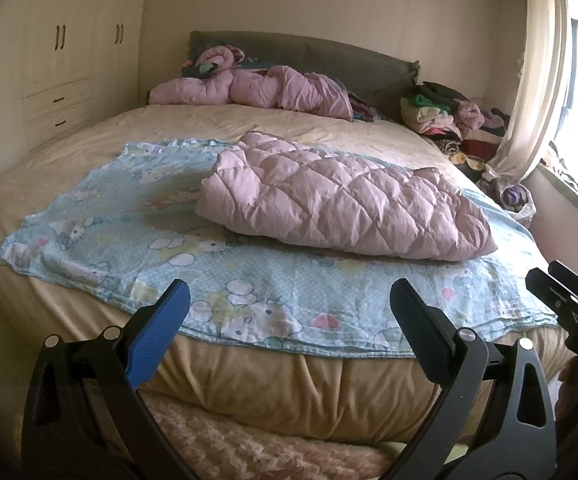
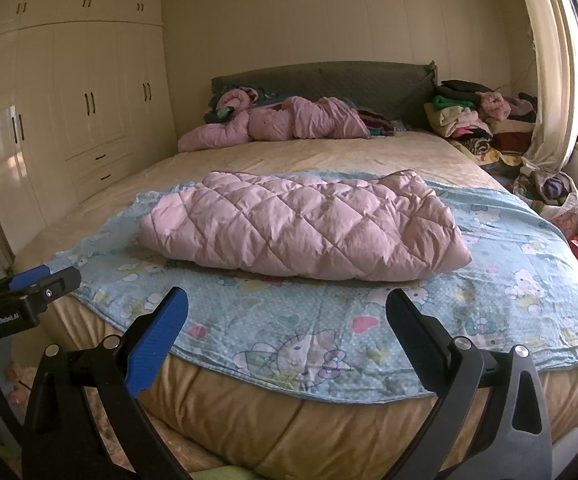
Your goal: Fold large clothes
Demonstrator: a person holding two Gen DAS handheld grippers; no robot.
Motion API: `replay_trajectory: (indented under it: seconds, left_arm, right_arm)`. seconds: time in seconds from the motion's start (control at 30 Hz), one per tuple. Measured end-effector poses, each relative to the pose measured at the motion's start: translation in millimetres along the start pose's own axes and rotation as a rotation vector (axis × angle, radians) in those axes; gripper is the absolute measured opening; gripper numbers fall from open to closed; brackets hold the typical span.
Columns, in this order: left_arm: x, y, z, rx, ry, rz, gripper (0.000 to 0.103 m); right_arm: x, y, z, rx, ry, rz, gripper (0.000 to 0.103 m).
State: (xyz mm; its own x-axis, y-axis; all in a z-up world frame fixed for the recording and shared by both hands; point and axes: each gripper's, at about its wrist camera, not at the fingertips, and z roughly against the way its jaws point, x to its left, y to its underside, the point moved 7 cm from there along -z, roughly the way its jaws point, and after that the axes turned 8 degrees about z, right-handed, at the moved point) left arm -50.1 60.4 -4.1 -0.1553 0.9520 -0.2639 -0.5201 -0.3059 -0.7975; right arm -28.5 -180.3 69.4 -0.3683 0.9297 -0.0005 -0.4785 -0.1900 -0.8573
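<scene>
Both claws, left [image 1: 289, 308] and right [image 2: 287, 316], hung wide and empty at the bed's [image 2: 329, 412] foot. The pink coat [image 2: 309, 224] lay folded into a compact bundle on the blue sheet [image 2: 289, 340]; that fold looked finished, while another pink garment [image 2: 289, 120] by the headboard remained unfolded.

You have one folded pink quilted garment [image 2: 305, 224] at frame centre, one blue cartoon-print sheet [image 2: 329, 320] beneath it, one crumpled pink padded coat [image 2: 273, 122] at upper centre, and two grippers, left gripper [image 1: 289, 304] and right gripper [image 2: 287, 308].
</scene>
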Motion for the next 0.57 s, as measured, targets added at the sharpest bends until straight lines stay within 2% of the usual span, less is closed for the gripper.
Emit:
replay_trajectory:
  seconds: [0.27,0.33,0.4,0.5,0.53,0.57]
  left_arm:
    - [7.9,2.2,-3.1,0.009,0.007,0.008,0.094]
    - [21.0,-1.8,-10.2,0.017,-0.013,0.032,0.094]
    - [50.0,-10.7,-23.9,0.034,-0.056,0.066,0.094]
    - [106.7,-34.7,-53.5,0.056,-0.162,0.126,0.094]
    - [128.5,-43.5,-63.4,0.056,-0.214,0.137,0.094]
    - [164.1,-55.5,-75.9,0.054,-0.296,0.148,0.094]
  right_arm:
    - [-12.1,7.6,-7.8,0.036,0.013,-0.044,0.099]
    - [-24.6,12.3,-11.8,0.052,0.028,-0.082,0.099]
    - [-46.8,18.8,-13.7,0.070,0.064,-0.132,0.099]
    - [-116.0,43.4,-7.5,0.111,0.226,-0.245,0.099]
    - [-142.5,55.3,-2.4,0.118,0.291,-0.273,0.099]
    - [-187.5,80.5,7.3,0.164,0.402,-0.331,0.099]
